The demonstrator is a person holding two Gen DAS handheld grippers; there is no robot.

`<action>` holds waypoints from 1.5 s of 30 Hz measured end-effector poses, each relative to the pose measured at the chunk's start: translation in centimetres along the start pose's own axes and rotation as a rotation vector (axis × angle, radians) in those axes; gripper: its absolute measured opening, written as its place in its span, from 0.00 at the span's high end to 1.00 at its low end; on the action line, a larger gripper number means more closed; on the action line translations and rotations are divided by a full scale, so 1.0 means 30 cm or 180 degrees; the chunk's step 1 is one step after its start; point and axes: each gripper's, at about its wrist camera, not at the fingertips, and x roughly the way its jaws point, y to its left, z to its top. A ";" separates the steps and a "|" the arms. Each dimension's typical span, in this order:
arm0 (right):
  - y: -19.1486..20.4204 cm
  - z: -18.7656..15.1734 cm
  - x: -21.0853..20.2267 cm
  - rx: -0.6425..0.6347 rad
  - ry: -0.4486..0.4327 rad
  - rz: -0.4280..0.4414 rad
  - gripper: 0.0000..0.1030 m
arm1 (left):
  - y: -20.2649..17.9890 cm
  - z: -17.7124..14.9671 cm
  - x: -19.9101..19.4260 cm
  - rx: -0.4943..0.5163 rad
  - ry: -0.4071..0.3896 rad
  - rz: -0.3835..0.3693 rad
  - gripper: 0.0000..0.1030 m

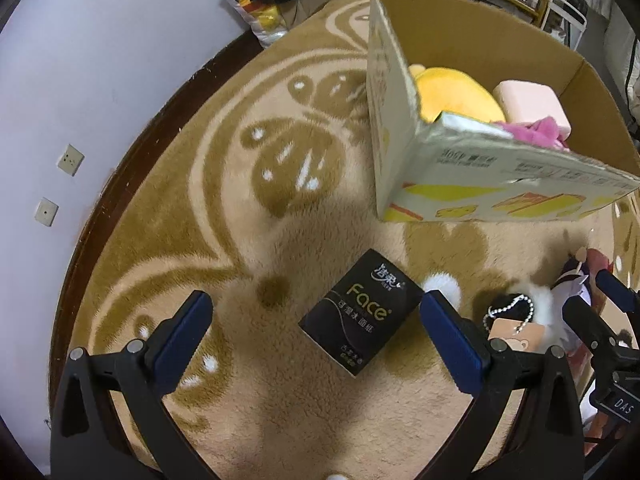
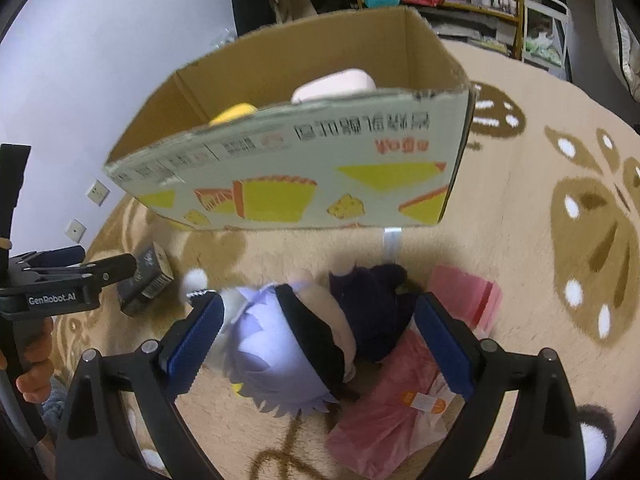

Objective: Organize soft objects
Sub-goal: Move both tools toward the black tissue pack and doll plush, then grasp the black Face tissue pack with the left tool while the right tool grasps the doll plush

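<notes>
The left tool [image 1: 316,336] hangs spread wide over the black tissue pack [image 1: 362,314], which lies flat on the rug [image 1: 168,240] between its pads but nearer the right one, so an uneven closing may shove the pack sideways or pinch only a corner. The right tool [image 2: 318,344] is likewise released, its pads straddling the plush doll [image 2: 288,344] without squeezing it; the doll lies partly over a pink packet [image 2: 384,396], and a low grab could catch that packet too, or take only loose fabric so the doll sags and slips. The cardboard box [image 1: 492,184] stands on the far side, already holding a yellow plush [image 1: 456,92] and a pink cushion [image 1: 532,104]; its tall near wall is the edge to clear, and a dangling load may snag it. The two tools work close together, with a keychain toy [image 1: 516,316] between them, so sideways room is tight; open rug lies left and right.
</notes>
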 end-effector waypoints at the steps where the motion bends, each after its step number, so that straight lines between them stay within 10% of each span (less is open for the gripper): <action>1: -0.004 -0.001 0.009 0.0014 0.0046 -0.0011 0.03 | 0.001 -0.002 0.012 -0.0008 0.0029 0.0002 0.00; 31: -0.004 0.041 0.150 -0.0090 0.0145 0.0106 0.04 | -0.052 -0.024 0.154 0.0189 0.0381 -0.0074 0.01; 39: 0.044 0.035 0.153 -0.0164 0.0152 0.0159 0.23 | -0.027 0.003 0.151 0.0090 0.0330 -0.0272 0.41; 45: 0.102 0.016 0.131 -0.0209 0.0060 0.0056 0.27 | -0.049 0.002 0.101 0.0199 0.0220 -0.0211 0.50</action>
